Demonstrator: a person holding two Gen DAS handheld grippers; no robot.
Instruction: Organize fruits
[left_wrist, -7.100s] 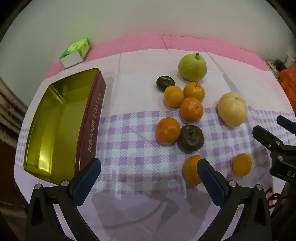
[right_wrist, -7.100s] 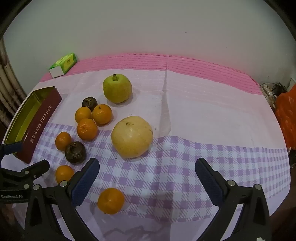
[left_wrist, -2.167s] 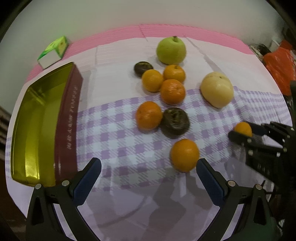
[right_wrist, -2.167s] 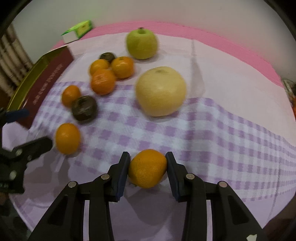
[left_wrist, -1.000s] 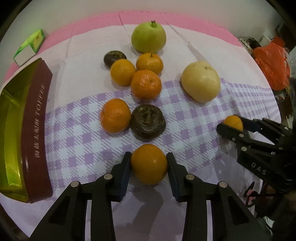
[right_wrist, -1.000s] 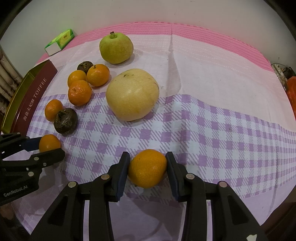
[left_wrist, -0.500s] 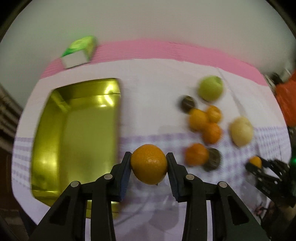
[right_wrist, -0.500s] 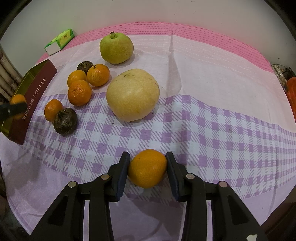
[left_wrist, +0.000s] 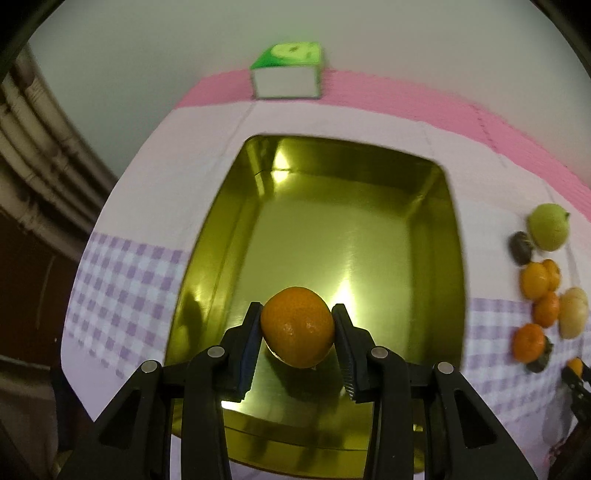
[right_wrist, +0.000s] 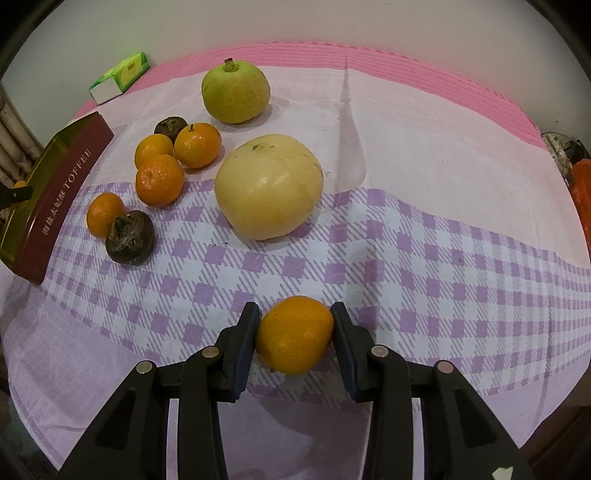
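My left gripper (left_wrist: 297, 345) is shut on an orange (left_wrist: 297, 326) and holds it above the near end of the open gold tin (left_wrist: 347, 236), which holds no fruit. My right gripper (right_wrist: 295, 345) is shut on another orange (right_wrist: 294, 334), just above the checked cloth. In the right wrist view the tin (right_wrist: 55, 195) stands at the left, with the left gripper's tip and its orange (right_wrist: 18, 186) over it. Several oranges (right_wrist: 159, 180), two dark fruits (right_wrist: 129, 237), a green pear (right_wrist: 235, 90) and a yellow pear (right_wrist: 269, 186) lie on the cloth.
A green and white box (left_wrist: 286, 72) stands at the table's back edge beyond the tin. Pipes (left_wrist: 40, 155) run down the left side. An orange-red bag (right_wrist: 581, 192) sits off the table's right edge.
My left gripper has swung left with its orange, from beside the tin to over its inside. My right gripper has stayed in place, holding its orange.
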